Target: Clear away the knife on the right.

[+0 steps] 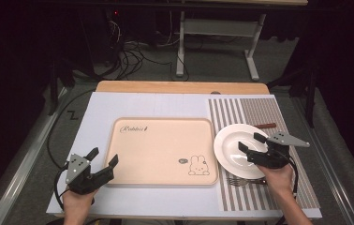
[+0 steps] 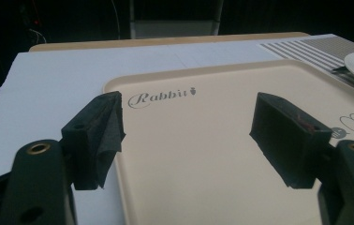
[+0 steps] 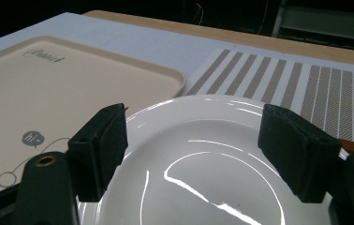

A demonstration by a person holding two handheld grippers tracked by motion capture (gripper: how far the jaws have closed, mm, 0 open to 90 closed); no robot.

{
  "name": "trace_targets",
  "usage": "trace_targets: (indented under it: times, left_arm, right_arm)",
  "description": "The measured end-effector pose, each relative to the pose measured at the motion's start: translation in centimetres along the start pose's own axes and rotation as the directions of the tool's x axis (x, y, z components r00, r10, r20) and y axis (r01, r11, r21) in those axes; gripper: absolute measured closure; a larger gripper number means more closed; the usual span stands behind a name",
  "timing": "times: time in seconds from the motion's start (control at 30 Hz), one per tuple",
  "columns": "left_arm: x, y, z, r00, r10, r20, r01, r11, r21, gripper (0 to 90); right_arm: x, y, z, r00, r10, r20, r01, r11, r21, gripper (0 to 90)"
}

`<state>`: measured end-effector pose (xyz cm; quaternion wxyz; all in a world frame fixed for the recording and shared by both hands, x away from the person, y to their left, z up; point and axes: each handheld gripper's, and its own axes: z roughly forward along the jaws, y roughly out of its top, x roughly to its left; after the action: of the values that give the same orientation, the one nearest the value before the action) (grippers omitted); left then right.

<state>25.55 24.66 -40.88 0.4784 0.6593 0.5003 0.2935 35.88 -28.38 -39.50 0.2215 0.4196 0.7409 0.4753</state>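
High view: at about eight o'clock on the table, my left gripper [image 1: 104,158] sits by the near left corner of the beige tray [image 1: 161,178], its jaws spread wide with nothing between them. In the left gripper view the left gripper [image 2: 187,136] looks along the tray [image 2: 222,187] past the "Rabbit" lettering [image 2: 162,97], both pads apart above bare tray surface. The tray lies at the centre of the white board [image 1: 100,112]. At four o'clock rests the white plate [image 1: 233,143] on the striped mat [image 1: 259,110], touching the tray's right edge. My right gripper [image 1: 251,142] hovers over the plate's near side, jaws spread and gripping nothing. In the right gripper view its pads [image 3: 102,145] stand on either side above the plate [image 3: 198,159]. A fork [image 1: 238,181] lies at the plate's six o'clock.
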Motion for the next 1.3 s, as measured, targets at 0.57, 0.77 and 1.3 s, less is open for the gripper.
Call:
trace_targets:
  times: [0.57, 0.77, 1.3]
  left_arm:
    - [0.0, -0.1, 0.1, 0.9998, -0.005, 0.02, 0.005, 0.9999, 0.016, 26.0]
    - [0.0, -0.1, 0.2, 0.9998, -0.005, 0.019, 0.005, 0.9998, 0.017, 26.0]
    - [0.1, -0.2, 0.2, 0.9999, -0.008, 0.01, 0.008, 0.9998, 0.016, 26.0]
  right_arm:
    - [-1.7, 0.9, 1.0, 0.9996, 0.015, 0.025, -0.017, 0.997, 0.08, 31.8]
    - [-2.2, 1.3, 1.1, 0.9995, 0.006, 0.031, -0.008, 0.997, 0.083, 31.2]
    - [-4.3, 2.8, 1.9, 0.9978, 0.034, 0.057, -0.04, 0.994, 0.098, 27.1]
